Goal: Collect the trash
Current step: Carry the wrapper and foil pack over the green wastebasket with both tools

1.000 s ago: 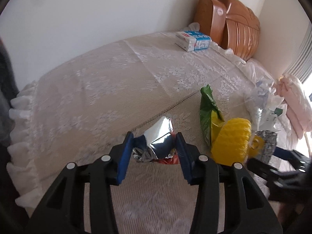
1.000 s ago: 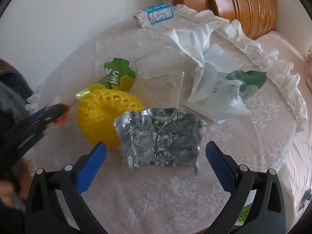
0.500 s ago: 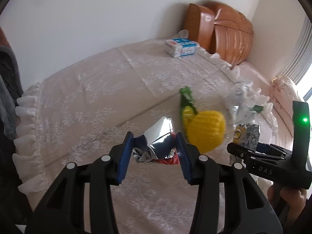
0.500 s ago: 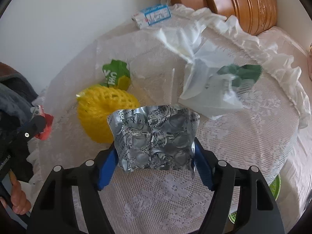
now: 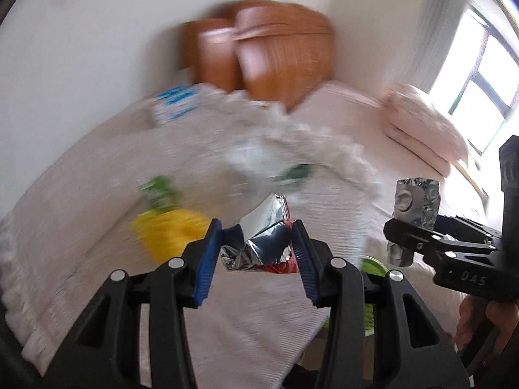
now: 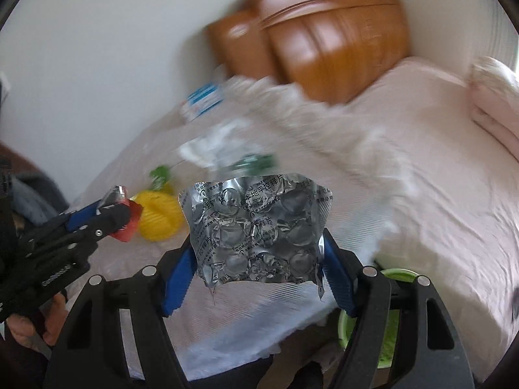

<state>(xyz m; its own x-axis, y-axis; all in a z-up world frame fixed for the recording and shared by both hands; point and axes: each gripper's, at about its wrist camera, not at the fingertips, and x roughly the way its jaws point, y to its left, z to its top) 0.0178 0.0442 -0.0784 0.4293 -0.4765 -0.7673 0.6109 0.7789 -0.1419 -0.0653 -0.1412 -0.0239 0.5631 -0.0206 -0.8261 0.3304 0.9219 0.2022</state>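
Note:
My left gripper [image 5: 258, 246] is shut on a crumpled silver and red foil wrapper [image 5: 259, 243], held above the lace-covered table [image 5: 97, 214]. My right gripper [image 6: 259, 259] is shut on a silver blister pack [image 6: 259, 227], also lifted off the table. Each gripper shows in the other's view: the right one with the blister pack [image 5: 415, 201], the left one with the wrapper [image 6: 120, 214]. A yellow foam net [image 5: 168, 230], a green wrapper [image 5: 159, 191] and a crumpled clear plastic bag [image 5: 259, 162] lie on the table, blurred.
A green bin [image 6: 389, 317] stands below the table's near edge, also seen in the left wrist view [image 5: 373, 265]. A blue and white carton [image 5: 175, 103] lies at the table's far side. A wooden headboard [image 5: 275, 48] and a pink bed [image 6: 438, 162] are beyond.
My right gripper shut on the blister pack and lifted it. Both grippers have risen and swung right, toward the table's edge and the green bin. The left grip is unchanged.

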